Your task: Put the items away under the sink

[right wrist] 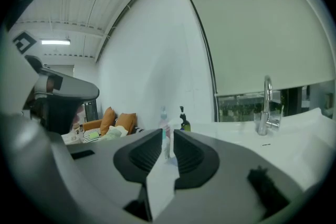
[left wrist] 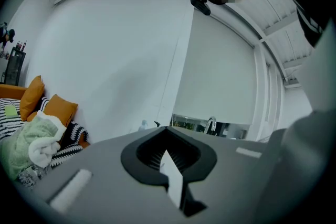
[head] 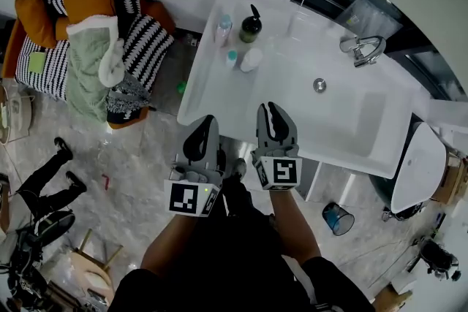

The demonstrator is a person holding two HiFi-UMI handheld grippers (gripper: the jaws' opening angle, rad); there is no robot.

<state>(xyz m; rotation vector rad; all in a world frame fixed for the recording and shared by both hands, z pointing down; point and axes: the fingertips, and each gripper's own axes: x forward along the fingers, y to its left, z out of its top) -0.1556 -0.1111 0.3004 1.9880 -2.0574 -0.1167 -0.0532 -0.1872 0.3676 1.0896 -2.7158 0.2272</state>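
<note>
On the left end of the white sink counter (head: pixel 212 95) stand a clear bottle with a blue cap (head: pixel 223 29), a dark pump bottle (head: pixel 250 25), a small teal-capped item (head: pixel 231 58) and a white container (head: pixel 251 59). My left gripper (head: pixel 201 134) hangs in front of the counter's near edge, shut and empty (left wrist: pixel 167 129). My right gripper (head: pixel 275 119) reaches over that edge beside it. Its jaws (right wrist: pixel 168 134) stand a narrow gap apart with nothing between them. Past them the clear bottle (right wrist: pixel 164 114) and the pump bottle (right wrist: pixel 184 122) show further back. The space under the sink is hidden.
A chrome faucet (head: pixel 362 49) and the drain (head: pixel 319 85) sit in the basin to the right. A heap of cushions and blankets (head: pixel 88 40) lies on the floor at left. A small bin (head: pixel 337 218) and a white fixture (head: pixel 420 164) stand at right.
</note>
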